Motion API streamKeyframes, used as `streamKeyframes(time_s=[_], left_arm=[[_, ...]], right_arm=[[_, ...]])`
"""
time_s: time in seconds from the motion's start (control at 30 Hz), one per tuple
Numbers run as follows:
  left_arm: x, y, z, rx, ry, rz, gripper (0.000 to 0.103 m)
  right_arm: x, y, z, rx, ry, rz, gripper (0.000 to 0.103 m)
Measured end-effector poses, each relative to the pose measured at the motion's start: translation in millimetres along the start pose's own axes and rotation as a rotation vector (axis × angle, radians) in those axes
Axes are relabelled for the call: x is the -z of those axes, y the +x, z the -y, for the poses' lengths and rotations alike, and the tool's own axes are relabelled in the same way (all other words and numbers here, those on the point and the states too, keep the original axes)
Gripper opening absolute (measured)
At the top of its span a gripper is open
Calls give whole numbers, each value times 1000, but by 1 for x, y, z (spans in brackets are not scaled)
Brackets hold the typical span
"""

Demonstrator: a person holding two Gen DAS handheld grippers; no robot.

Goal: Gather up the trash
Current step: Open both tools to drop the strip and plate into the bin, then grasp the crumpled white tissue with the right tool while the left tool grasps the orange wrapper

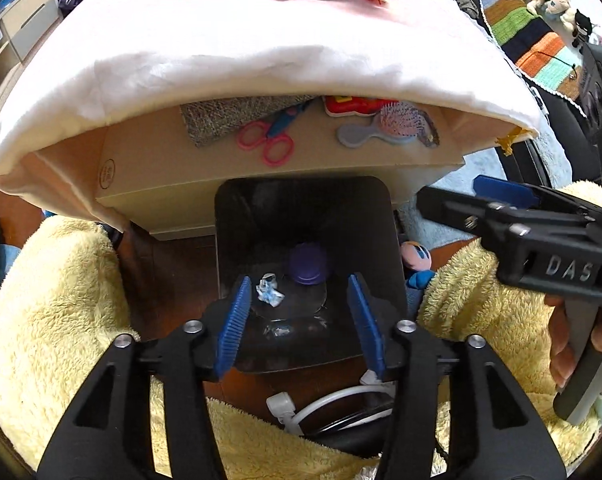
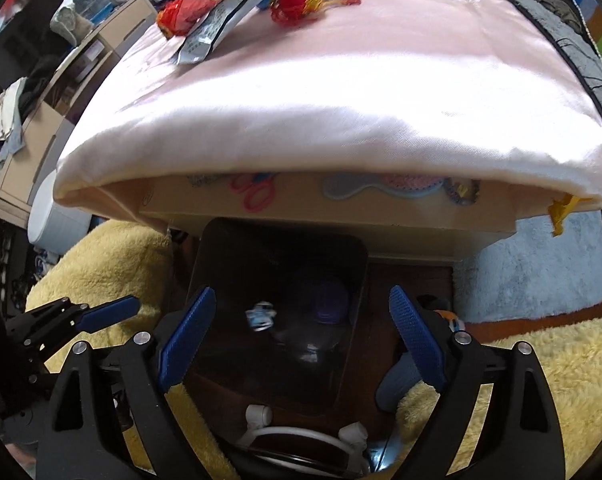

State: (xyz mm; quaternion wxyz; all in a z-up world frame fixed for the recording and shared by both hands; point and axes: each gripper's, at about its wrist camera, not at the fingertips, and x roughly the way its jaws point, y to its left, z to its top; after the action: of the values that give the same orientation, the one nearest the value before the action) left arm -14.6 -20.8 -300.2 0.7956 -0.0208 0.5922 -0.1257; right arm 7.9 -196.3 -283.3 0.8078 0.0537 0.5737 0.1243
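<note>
1. Where the pink-clothed table [image 1: 261,40] fills the upper frame, a black bin [image 1: 305,216] stands below centre.
2. Right gripper [image 2: 301,336]: jaws wide, empty, above the bin.
3. Left gripper [image 1: 301,312]: jaws partly apart, gripping nothing.
4. Crumpled wrapper [image 1: 269,290] lies inside the bin, beside a purple-capped bottle [image 1: 307,268].

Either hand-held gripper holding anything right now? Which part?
Nothing held. Left hand-held gripper and right hand-held gripper both gape empty above the dark square bin; the crumpled white-blue wrapper is inside it.
</note>
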Motion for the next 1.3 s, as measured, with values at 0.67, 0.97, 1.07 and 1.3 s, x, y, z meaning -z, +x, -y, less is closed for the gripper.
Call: streamKeyframes(time_s=[0.67, 0.97, 1.07, 1.3], left_arm=[[-64, -78, -12, -140, 0, 203, 88], [-112, -97, -15, -158, -1, 283, 88], [-124, -100, -15, -162, 16, 302, 88], [-156, -95, -17, -159, 36, 326, 78]], right_arm=[[-65, -79, 21, 45, -10, 248, 89], [-120, -79, 2, -38, -46, 296, 63], [-136, -77, -5, -47, -66, 309, 51], [-166, -60, -17, -72, -99, 291, 31]])
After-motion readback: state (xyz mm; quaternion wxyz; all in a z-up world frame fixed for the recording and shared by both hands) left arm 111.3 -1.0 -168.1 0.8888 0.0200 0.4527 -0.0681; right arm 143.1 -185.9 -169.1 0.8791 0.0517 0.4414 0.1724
